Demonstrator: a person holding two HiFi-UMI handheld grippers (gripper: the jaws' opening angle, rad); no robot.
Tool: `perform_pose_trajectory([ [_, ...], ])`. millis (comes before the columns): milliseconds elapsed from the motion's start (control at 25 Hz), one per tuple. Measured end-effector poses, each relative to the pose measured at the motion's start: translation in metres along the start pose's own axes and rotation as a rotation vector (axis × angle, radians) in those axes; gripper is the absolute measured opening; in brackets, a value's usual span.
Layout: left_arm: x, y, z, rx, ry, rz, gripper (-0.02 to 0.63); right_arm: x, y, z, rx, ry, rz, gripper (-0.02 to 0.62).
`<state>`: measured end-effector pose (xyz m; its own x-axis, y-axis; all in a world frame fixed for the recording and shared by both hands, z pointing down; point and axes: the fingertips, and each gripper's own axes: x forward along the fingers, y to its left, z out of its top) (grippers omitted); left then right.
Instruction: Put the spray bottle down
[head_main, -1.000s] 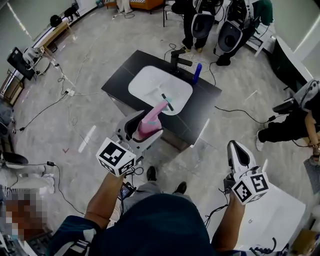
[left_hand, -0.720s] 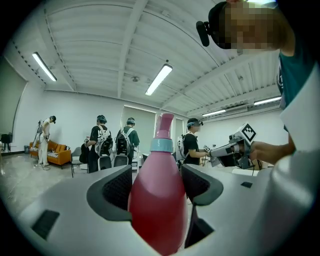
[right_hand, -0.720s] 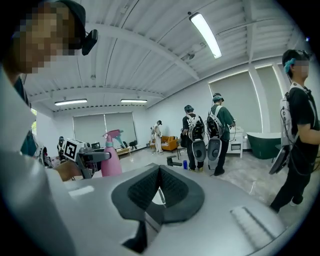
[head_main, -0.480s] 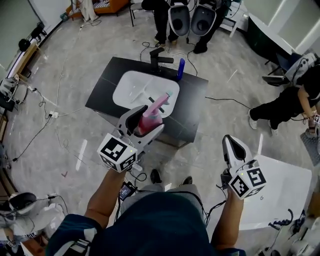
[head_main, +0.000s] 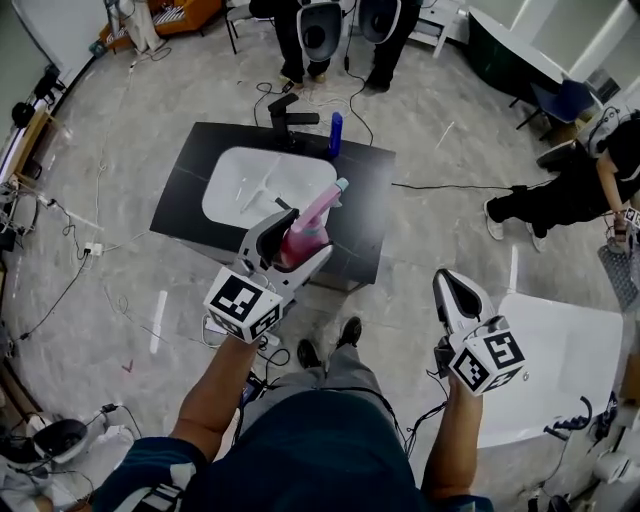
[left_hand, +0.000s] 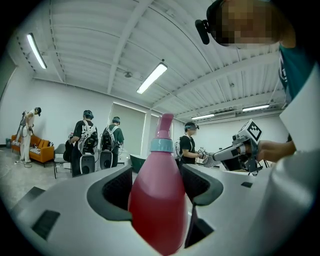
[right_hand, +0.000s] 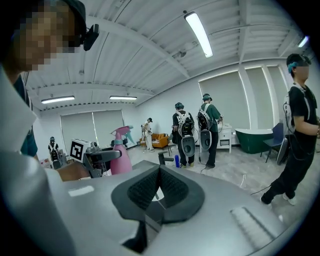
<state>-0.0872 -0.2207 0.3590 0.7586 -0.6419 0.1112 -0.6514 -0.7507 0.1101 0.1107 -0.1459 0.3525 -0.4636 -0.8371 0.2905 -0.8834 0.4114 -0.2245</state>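
Note:
A pink spray bottle (head_main: 318, 210) with a pale blue collar and nozzle is tilted forward in my left gripper (head_main: 298, 238), which is shut on its body. It hangs in the air above the near side of a black counter (head_main: 372, 215) with a white basin (head_main: 250, 185). In the left gripper view the bottle (left_hand: 157, 200) fills the gap between the jaws of the left gripper (left_hand: 157, 176). My right gripper (head_main: 455, 298) hangs lower right, away from the counter, shut and holding nothing. In the right gripper view its pads (right_hand: 150, 187) meet, and the bottle (right_hand: 120, 156) shows at left.
A black faucet (head_main: 290, 115) and a blue bottle (head_main: 335, 133) stand at the counter's far edge. A white table (head_main: 560, 370) is at the lower right. Cables trail over the floor. People stand beyond the counter, and another is at the right edge.
My left gripper has carried the bottle forward and a little down, so its nozzle now hangs right of the basin rather than over it. The right gripper has sunk slightly.

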Motion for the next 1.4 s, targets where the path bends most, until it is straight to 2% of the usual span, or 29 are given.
perform_pose_trajectory([
  [240,0.039,0.002,-0.026,0.013,0.006,0.003,0.314,0.013,-0.022,-0.018,0.041,0.028,-0.001,0.011],
  [800,0.131,0.006,-0.122,0.004,0.017,0.007,0.314,0.047,-0.079,-0.078,0.118,0.129,0.014,0.011],
  [1400,0.183,0.016,-0.233,-0.032,0.061,-0.002,0.314,0.077,-0.107,-0.143,0.177,0.227,0.014,0.011],
])
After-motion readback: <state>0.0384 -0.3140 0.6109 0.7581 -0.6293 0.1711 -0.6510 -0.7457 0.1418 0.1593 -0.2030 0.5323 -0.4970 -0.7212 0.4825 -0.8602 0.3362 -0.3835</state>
